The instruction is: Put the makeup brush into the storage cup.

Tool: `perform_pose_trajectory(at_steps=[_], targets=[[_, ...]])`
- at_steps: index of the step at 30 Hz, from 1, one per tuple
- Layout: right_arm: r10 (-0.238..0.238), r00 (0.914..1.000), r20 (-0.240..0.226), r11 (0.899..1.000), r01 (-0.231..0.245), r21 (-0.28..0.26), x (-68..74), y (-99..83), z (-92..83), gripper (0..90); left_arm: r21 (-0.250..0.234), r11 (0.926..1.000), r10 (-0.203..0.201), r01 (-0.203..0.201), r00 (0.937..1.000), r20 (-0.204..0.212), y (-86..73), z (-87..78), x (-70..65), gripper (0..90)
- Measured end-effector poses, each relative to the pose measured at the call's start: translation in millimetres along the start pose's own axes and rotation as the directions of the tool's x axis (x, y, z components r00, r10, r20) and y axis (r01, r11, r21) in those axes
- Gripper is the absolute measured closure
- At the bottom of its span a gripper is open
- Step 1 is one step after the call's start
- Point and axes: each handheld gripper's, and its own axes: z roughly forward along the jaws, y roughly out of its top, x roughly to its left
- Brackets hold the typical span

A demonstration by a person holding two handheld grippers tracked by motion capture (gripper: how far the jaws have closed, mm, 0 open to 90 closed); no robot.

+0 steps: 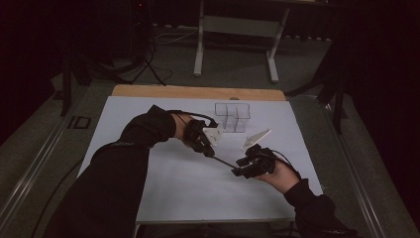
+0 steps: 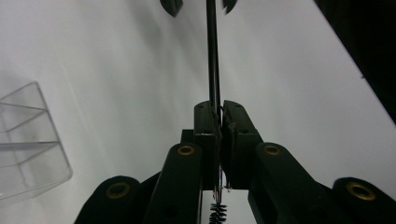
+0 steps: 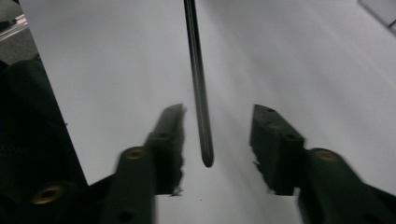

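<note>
I see my left gripper point(image 2: 218, 116) pinching a thin black brush point(image 2: 213, 56) between its fingers. The brush's handle end sits between my right gripper's point(image 3: 217, 140) spread fingers, touching neither.

A clear plastic organizer point(image 1: 232, 117) with open compartments stands upright on the white sheet point(image 1: 178, 188), near its far edge. Beyond the organizer, a strip of wooden tabletop point(image 1: 198, 92) shows, and farther back a grey table frame point(image 1: 236, 26) stands on the floor.
</note>
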Motion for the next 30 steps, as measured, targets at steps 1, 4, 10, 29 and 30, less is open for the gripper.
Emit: perform_pose_trajectory(at_steps=[1,4,10,29,30], targets=[[-0.003,1.0000,0.000,1.000,0.003,0.008,-0.2,0.0,1.4,59.7,0.000,1.0000,0.000,0.000,1.0000,0.000,0.0,0.0,0.0,85.5],[0.009,0.9998,-0.018,1.000,-0.009,0.017,-0.5,0.3,4.3,64.8,0.004,1.0000,0.000,0.000,0.9999,0.015,2.1,2.1,1.1,85.5],[-0.001,0.9996,-0.030,0.999,0.002,0.038,-0.3,3.5,9.6,75.8,-0.002,1.0000,-0.003,0.003,0.9997,0.023,5.1,4.3,2.9,85.5],[-0.049,0.9966,-0.066,0.998,0.051,0.036,2.6,-2.5,8.4,85.1,-0.056,0.9952,-0.080,0.080,0.9968,0.005,1.5,-1.1,2.5,62.7],[-0.046,0.9972,-0.060,0.998,0.048,0.033,2.2,-3.7,8.2,85.2,-0.067,0.9933,-0.095,0.095,0.9954,-0.003,-0.1,-3.5,2.6,60.7]])
